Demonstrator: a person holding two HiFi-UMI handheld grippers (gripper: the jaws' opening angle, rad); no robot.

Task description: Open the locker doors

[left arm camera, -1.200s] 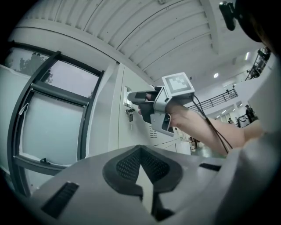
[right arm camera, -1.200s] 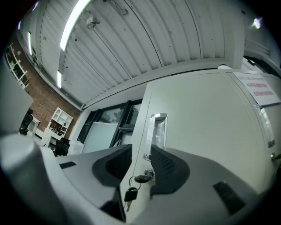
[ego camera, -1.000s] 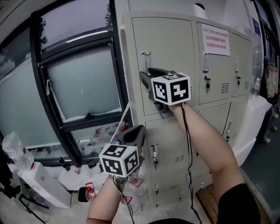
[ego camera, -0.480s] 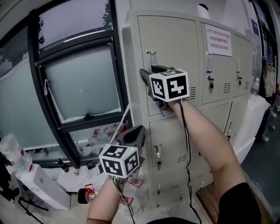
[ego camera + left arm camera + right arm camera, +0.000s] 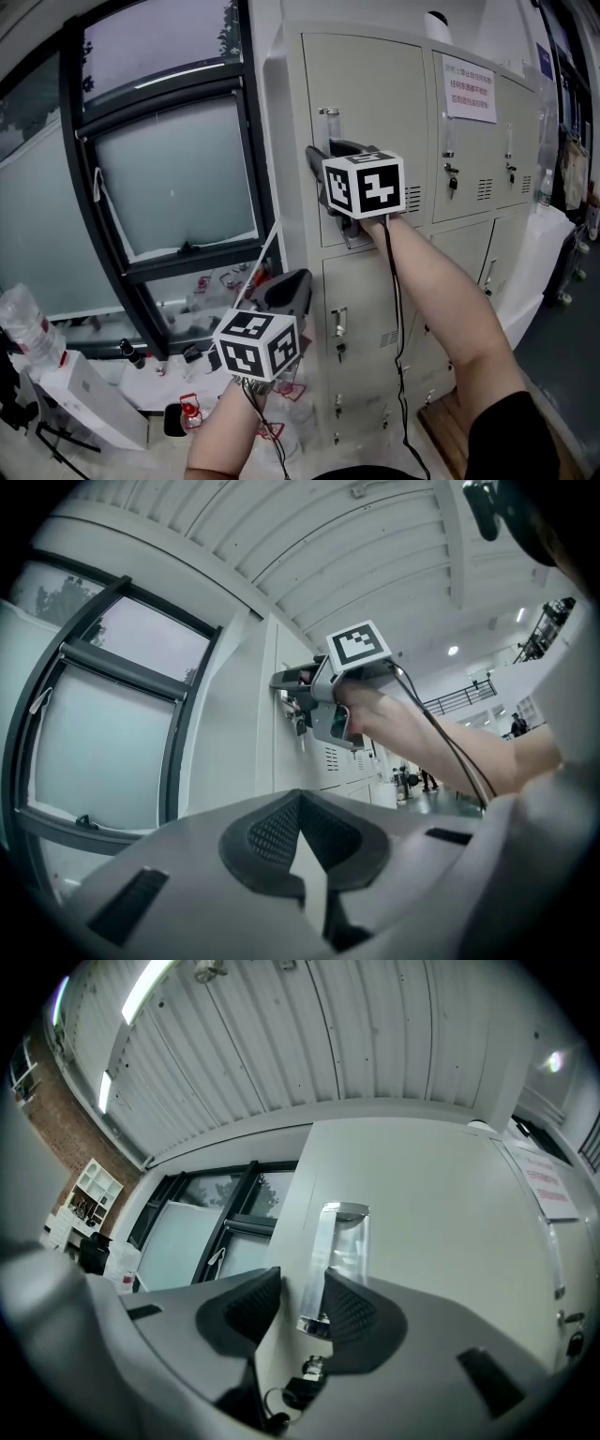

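the top-left pale grey metal locker door (image 5: 361,103) stands closed at the cabinet's left end, beside a dark-framed frosted window (image 5: 169,178). its upright chrome bar handle (image 5: 333,1260) sits near the door's left edge, with a small key (image 5: 314,1365) hanging in the lock just below. the right gripper (image 5: 302,1302), raised at arm's length, straddles the lower end of that handle; its jaws have just been closing, the handle sits between them, and a gap shows on the left pad's side, so no firm grip is seen. the left gripper (image 5: 300,803) hovers lower and nearer the window, well apart from the lockers, its jaws drawn together on nothing. further right, a white paper notice (image 5: 467,89) is taped to the next upper door.
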